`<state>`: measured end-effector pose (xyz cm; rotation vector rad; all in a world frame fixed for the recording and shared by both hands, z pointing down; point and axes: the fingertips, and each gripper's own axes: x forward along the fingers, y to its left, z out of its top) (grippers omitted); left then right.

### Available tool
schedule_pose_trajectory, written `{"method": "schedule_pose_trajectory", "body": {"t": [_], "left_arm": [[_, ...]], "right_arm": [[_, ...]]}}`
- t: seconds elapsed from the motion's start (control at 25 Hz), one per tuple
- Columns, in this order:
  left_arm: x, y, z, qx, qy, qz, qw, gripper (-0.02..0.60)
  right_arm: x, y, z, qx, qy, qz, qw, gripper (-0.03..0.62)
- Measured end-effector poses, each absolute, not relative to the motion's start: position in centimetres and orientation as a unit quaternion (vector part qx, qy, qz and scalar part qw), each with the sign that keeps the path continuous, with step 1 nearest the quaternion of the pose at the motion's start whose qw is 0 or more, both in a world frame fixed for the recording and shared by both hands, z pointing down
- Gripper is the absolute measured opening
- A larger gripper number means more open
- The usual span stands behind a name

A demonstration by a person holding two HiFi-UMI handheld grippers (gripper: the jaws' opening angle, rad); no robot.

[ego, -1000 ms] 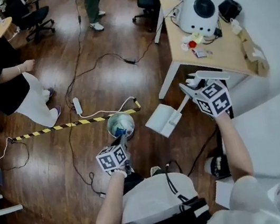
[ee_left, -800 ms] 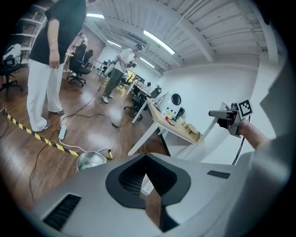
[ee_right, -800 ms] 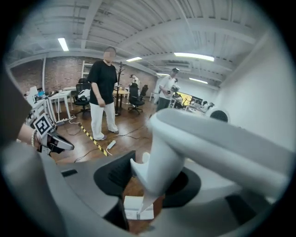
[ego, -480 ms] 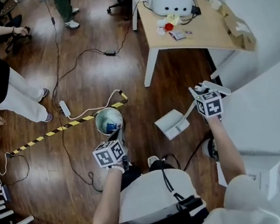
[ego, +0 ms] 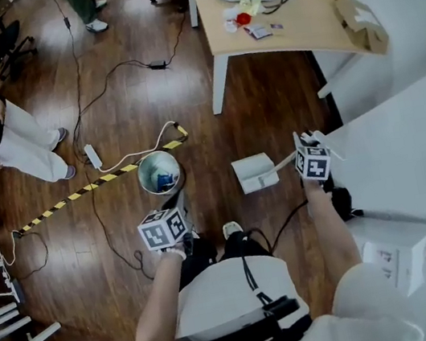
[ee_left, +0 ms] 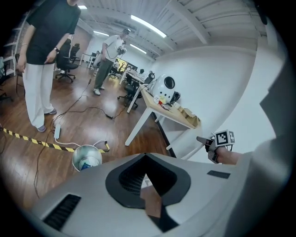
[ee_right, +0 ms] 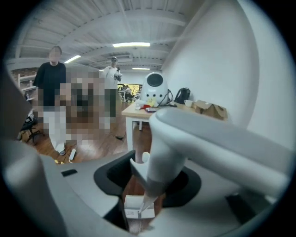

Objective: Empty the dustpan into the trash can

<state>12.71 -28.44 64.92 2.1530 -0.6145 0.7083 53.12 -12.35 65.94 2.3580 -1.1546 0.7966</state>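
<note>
Gripping the handle of the white dustpan [ego: 255, 173] with the right tool [ego: 304, 144], low above the wooden floor [ego: 182, 89], to the right of the metal trash can [ego: 159, 173] and apart from it. Holding the left tool [ego: 177, 206] closed on nothing, near the can. Probably mid-carry, though hard to judge: pan seemingly bare, scraps already in the can. Next: swinging across to the rim, lifting over, tipping mouth-down, with a firm grip on the handle.
</note>
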Motion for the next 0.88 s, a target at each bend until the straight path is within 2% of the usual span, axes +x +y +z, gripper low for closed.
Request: {"method": "schedule_pose_trajectory", "body": {"t": [0.64, 0.88], "left_arm": [[17.3, -24.0, 65.8, 0.851, -0.196, 0.315, 0.371, -0.011], [19.1, -20.9, 66.5, 0.851, -0.170, 0.337, 0.364, -0.011]], "right_arm": [[59.9, -0.3, 66.9, 0.891, -0.314, 0.282, 0.166, 0.186], [59.1, 6.5, 71.1, 0.888, -0.320, 0.304, 0.128, 0.195]]}}
